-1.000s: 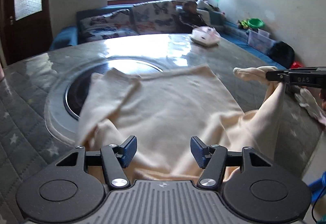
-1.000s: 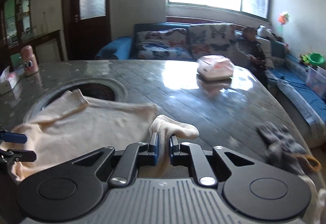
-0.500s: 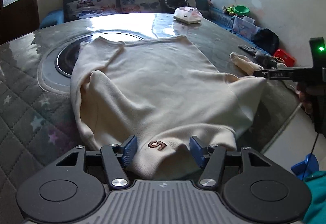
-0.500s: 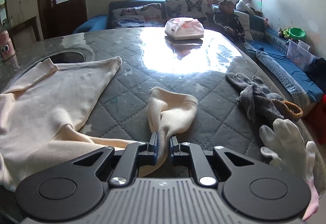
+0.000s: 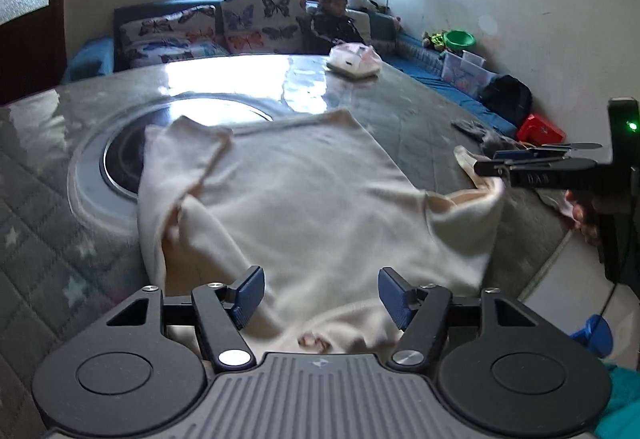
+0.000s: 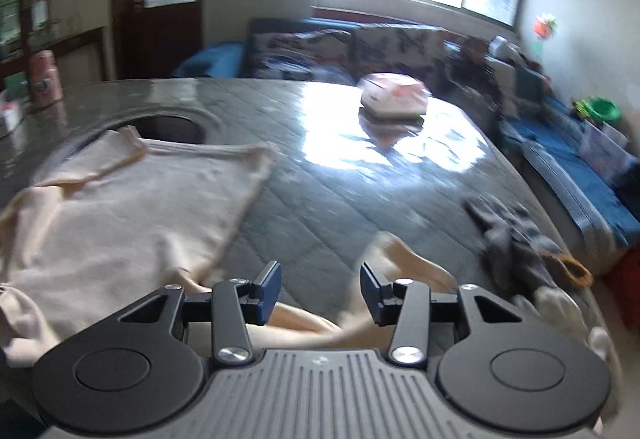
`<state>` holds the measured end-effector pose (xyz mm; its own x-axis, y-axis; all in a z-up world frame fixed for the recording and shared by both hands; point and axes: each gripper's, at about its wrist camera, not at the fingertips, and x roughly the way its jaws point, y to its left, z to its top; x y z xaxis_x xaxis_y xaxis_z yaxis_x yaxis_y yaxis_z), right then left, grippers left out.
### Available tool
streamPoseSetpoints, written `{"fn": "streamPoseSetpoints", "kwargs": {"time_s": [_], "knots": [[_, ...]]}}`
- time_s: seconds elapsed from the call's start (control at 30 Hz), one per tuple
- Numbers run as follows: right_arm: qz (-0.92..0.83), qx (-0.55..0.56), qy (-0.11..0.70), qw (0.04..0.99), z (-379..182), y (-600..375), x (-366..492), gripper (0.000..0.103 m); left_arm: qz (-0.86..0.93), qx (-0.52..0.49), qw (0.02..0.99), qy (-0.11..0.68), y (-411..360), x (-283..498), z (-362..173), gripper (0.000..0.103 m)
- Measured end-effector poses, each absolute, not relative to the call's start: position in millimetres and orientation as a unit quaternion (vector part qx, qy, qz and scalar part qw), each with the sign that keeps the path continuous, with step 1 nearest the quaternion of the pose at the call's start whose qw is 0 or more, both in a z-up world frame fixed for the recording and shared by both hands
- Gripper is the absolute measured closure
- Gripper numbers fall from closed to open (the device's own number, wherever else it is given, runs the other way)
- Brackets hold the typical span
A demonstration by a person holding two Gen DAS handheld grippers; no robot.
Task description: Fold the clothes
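Half a second ago the right gripper (image 6: 320, 289) pinched the sleeve of the cream long-sleeved knit top (image 5: 304, 199); now its blue fingers (image 6: 267, 293) are spread wide and hold nothing, and the sleeve (image 6: 404, 259) lies loose on the grey quilted surface (image 6: 360, 179) between and past them, toward 1 o'clock. In the left wrist view the picture is blurry. The left gripper (image 5: 320, 295) has its fingers (image 5: 249, 289) spread wide too, with the near edge of the top lying between them but not pinched. The top lies mostly flat in the middle of the surface, its far corner over the round dark hole (image 5: 120, 163) at 10 o'clock. A white and pink box (image 6: 394, 97) sits far away at 12 o'clock. A crumpled grey cloth (image 6: 508, 235) lies at 2 o'clock of the right gripper, near the surface's edge.
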<state>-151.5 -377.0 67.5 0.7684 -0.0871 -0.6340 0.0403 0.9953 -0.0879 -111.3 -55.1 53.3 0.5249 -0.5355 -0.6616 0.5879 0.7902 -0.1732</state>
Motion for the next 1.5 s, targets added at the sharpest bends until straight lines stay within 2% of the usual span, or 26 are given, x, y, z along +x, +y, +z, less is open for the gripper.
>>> {"fn": "streamPoseSetpoints", "kwargs": {"time_s": [0.43,0.63,0.7,1.03,1.17,1.43,1.5], "knots": [[0.098,-0.043,0.37,0.923,40.0,-316.6,-90.7,0.056,-0.282,0.006,0.872,0.401,-66.3,-45.1,21.9,0.031],[0.094,-0.044,0.38,0.919,31.1,-317.5,-65.7,0.056,-0.279,-0.032,0.869,0.407,-52.4,-30.8,27.1,0.03],[0.093,-0.034,0.382,0.919,32.6,-320.8,-57.7,0.056,-0.284,-0.042,0.87,0.4,-51.3,-25.2,32.4,0.023],[0.047,-0.028,0.383,0.922,28.3,-343.7,-11.9,0.054,-0.184,-0.019,0.913,0.365,-45.1,45.0,47.6,0.025],[0.034,-0.026,0.381,0.924,27.7,-350.0,3.4,0.055,-0.151,-0.021,0.914,0.375,-40.6,76.3,36.0,0.031],[0.03,-0.026,0.383,0.923,27.4,-354.1,29.6,0.064,-0.144,-0.007,0.912,0.383,-44.6,106.8,18.3,0.054],[0.031,-0.024,0.384,0.923,26.6,-354.5,34.5,0.066,-0.149,0.0,0.912,0.383,-46.4,109.0,15.9,0.062]]}}
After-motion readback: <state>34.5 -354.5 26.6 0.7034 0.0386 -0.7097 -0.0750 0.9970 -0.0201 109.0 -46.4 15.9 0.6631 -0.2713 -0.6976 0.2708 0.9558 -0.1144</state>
